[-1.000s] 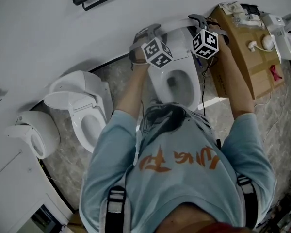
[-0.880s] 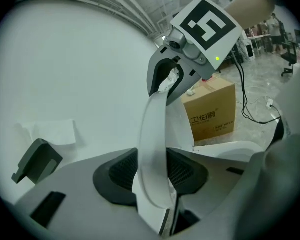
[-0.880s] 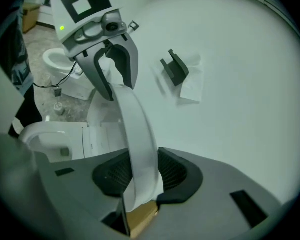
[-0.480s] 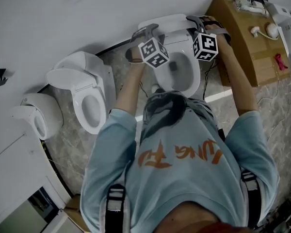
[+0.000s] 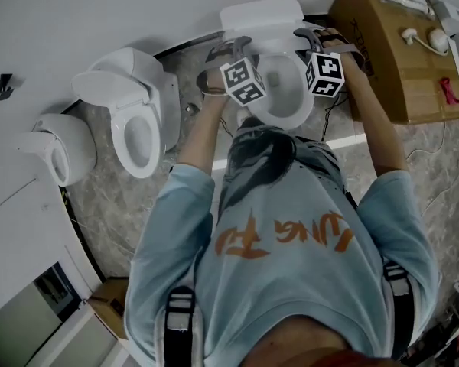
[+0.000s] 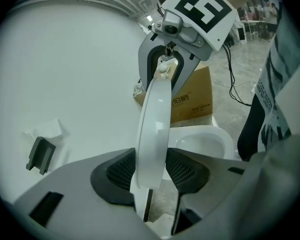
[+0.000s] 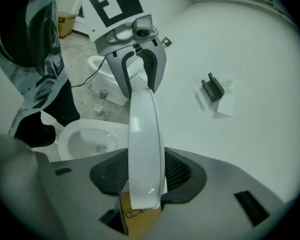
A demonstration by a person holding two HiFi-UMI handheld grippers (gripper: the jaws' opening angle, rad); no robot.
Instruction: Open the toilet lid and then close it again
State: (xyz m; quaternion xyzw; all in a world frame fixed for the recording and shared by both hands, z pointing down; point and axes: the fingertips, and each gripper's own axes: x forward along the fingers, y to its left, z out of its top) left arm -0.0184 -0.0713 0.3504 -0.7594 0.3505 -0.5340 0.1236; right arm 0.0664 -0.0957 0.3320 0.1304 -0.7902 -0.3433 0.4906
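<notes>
The white toilet lid (image 6: 154,119) stands tilted up over the open bowl (image 5: 284,90), and I see it edge-on. My left gripper (image 6: 151,171) has one side edge of the lid between its pads. My right gripper (image 7: 145,176) has the opposite edge of the lid (image 7: 145,129). The jaws of both are opening, though the pads still touch the rim. From each gripper view the other gripper shows at the lid's far end, the right gripper (image 6: 166,66) and the left gripper (image 7: 136,59). In the head view the left gripper (image 5: 231,50) and right gripper (image 5: 315,35) flank the lid (image 5: 262,15).
Two more white toilets (image 5: 134,121) (image 5: 57,150) stand along the curved wall to the left. A cardboard box (image 5: 390,52) with small items sits right of the bowl. A black bracket (image 7: 212,88) hangs on the wall. Cables lie on the marble floor.
Both grippers have moved together with the lid between them and sunk a little. More of the bowl now shows below the lid in the head view.
</notes>
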